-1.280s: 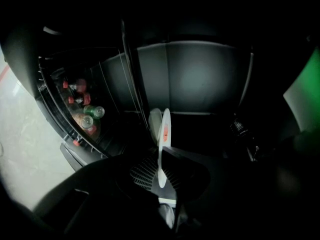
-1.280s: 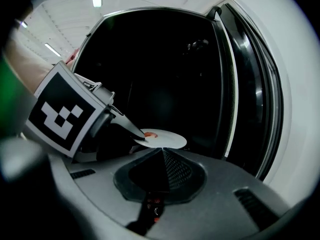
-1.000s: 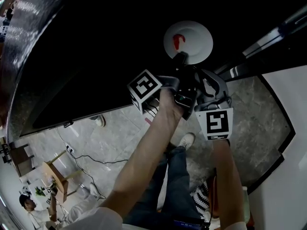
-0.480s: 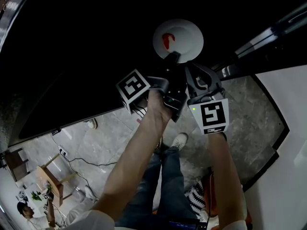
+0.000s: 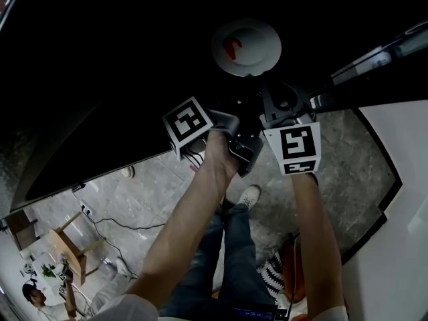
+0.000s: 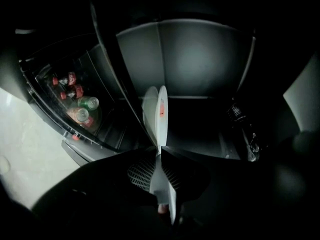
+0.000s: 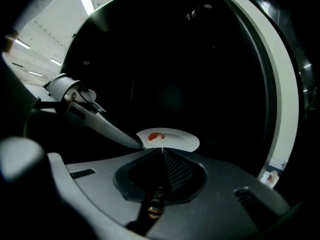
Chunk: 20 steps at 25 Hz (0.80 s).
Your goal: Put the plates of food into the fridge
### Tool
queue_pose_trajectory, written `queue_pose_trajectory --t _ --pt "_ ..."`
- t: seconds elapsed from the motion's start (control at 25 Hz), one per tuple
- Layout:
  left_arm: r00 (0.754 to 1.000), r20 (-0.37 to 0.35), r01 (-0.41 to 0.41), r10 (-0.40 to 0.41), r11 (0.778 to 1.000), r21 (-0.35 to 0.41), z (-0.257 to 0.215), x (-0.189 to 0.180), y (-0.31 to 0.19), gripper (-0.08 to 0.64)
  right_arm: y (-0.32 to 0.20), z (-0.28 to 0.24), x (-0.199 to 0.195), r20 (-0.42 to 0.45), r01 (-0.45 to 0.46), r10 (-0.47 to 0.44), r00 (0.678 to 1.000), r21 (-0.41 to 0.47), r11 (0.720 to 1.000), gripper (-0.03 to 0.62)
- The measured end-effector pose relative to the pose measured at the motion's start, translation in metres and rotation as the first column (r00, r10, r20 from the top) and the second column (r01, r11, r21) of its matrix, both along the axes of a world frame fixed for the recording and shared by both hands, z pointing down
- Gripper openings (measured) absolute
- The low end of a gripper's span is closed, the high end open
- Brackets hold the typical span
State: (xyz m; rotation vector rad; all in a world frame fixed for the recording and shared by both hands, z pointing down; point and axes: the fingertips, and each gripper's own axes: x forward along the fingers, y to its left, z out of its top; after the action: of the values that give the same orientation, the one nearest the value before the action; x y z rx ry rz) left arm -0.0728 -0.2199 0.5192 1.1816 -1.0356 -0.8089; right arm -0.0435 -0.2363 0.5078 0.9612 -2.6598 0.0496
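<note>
Left gripper [image 6: 160, 153]: clenched on the near rim of a round white plate [image 6: 155, 115], held edge-on.
Right gripper [image 7: 161, 150]: jaws pressed together, nothing between them, tips just beside the plate's near rim.
Food: a small red piece [image 6: 162, 111] lies on the plate.
Beyond: the dark fridge interior [image 6: 200, 59]; at far left, a door shelf with drink bottles [image 6: 75, 101].

head: above, steeply down | gripper views: close behind plate [image 5: 246, 47] | shared: plate
</note>
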Motion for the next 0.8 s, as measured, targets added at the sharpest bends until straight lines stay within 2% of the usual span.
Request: queue_pose_trajectory --t 0.28,0.64,0.8 --pt "1.000 -0.021 -0.005 0.005 1.000 -0.012 0.003 -0.005 -0.004 0.017 -0.014 0.002 -0.009 0.007 -0.014 0.014 1.000 -0.015 1.000 0.009" --pt "1.000 0.007 -0.017 0.017 1.000 -0.001 -0.003 0.001 0.001 0.017 -0.012 -0.001 -0.004 0.026 -0.017 0.017 1.000 -0.012 1.000 0.009" --pt "1.000 -0.002 -0.023 0.023 1.000 -0.003 -0.008 0.002 0.002 0.017 -0.013 -0.002 0.000 0.031 -0.036 0.037 0.999 -0.021 0.999 0.009"
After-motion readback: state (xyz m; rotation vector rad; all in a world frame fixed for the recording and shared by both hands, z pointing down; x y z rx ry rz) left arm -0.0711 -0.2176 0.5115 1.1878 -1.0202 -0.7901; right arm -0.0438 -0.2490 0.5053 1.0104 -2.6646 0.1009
